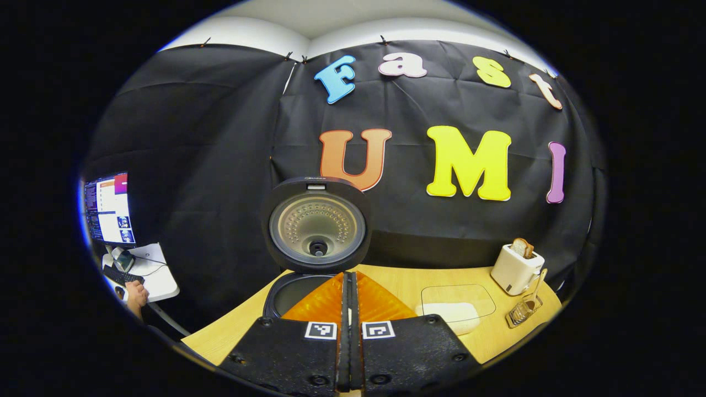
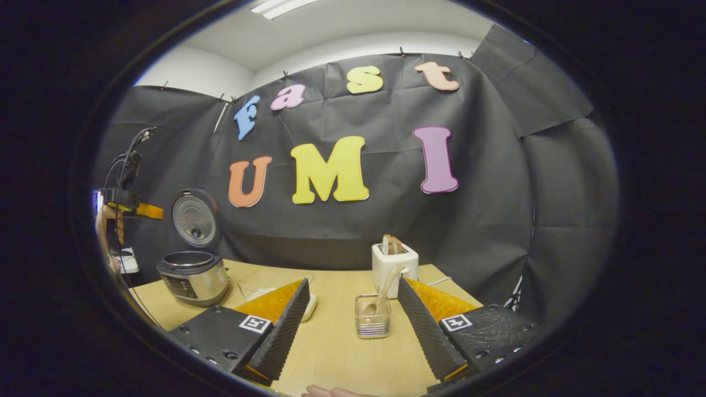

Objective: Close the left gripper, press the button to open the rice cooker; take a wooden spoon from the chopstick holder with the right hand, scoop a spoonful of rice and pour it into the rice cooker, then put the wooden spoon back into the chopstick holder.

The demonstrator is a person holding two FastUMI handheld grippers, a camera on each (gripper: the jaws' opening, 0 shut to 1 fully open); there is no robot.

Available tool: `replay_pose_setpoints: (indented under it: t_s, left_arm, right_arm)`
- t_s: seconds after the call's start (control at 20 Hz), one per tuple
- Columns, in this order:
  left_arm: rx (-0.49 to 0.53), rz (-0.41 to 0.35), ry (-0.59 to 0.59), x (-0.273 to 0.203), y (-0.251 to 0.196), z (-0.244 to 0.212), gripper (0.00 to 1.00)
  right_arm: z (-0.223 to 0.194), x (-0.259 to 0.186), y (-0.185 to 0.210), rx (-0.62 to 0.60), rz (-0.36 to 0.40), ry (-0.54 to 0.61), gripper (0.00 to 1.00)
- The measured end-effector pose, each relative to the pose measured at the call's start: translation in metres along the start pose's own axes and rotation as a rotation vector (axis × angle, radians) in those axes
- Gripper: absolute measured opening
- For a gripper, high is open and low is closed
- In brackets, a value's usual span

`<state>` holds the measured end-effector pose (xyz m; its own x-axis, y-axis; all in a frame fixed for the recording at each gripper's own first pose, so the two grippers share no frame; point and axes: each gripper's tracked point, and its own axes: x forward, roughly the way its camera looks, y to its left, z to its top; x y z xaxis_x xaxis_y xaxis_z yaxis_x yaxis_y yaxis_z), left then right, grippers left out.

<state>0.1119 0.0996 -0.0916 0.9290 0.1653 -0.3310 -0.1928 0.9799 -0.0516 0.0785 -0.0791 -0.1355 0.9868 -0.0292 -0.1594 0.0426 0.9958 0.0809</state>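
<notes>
In the left gripper view, the rice cooker (image 1: 309,275) is seen with its round lid (image 1: 317,225) raised upright, the dimpled metal inner plate turned toward the camera and the dark pot mouth below it. The left gripper (image 1: 349,292) is held over the pot's near rim with its fingers pressed together, and nothing is gripped between them. On the pale wood-grain table (image 1: 397,281) a clear, rounded container (image 1: 458,302) with white rice is placed, and to its right a cream toaster (image 1: 516,269) with a bread slice and a clear ribbed holder (image 1: 524,311) with the wooden spoon (image 1: 536,286). A desk with a monitor (image 1: 108,209) is seen at far left. In the right gripper view, the right gripper (image 2: 353,309) is spread wide and is empty; the holder (image 2: 373,316) stands on the table between its fingers, farther off, with the spoon (image 2: 386,289) leaning in it. The cooker (image 2: 194,275) is seen at left, the other gripper (image 2: 132,209) raised beside it.
</notes>
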Motion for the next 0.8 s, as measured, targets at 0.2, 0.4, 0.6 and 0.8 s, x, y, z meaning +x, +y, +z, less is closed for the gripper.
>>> replay_pose_setpoints:
  t_s: [0.2,0.4,0.6,0.8]
  left_arm:
    - [-0.034,-0.032,0.008,-0.005,-0.008,-0.012,0.22]
    - [0.002,-0.036,-0.028,-0.012,-0.013,-0.015,0.77]
    - [0.037,-0.084,-0.053,-0.022,-0.032,-0.022,0.82]
    - [0.058,-0.098,-0.072,-0.033,-0.037,-0.032,1.00]
  right_arm:
    - [0.001,0.003,-0.002,-0.015,-0.010,-0.002,0.92]
    - [-0.004,0.013,-0.015,-0.001,-0.040,0.019,0.95]
    - [-0.017,0.034,-0.029,0.019,-0.066,0.069,0.95]
    - [-0.035,0.066,-0.038,0.008,-0.067,0.127,0.96]
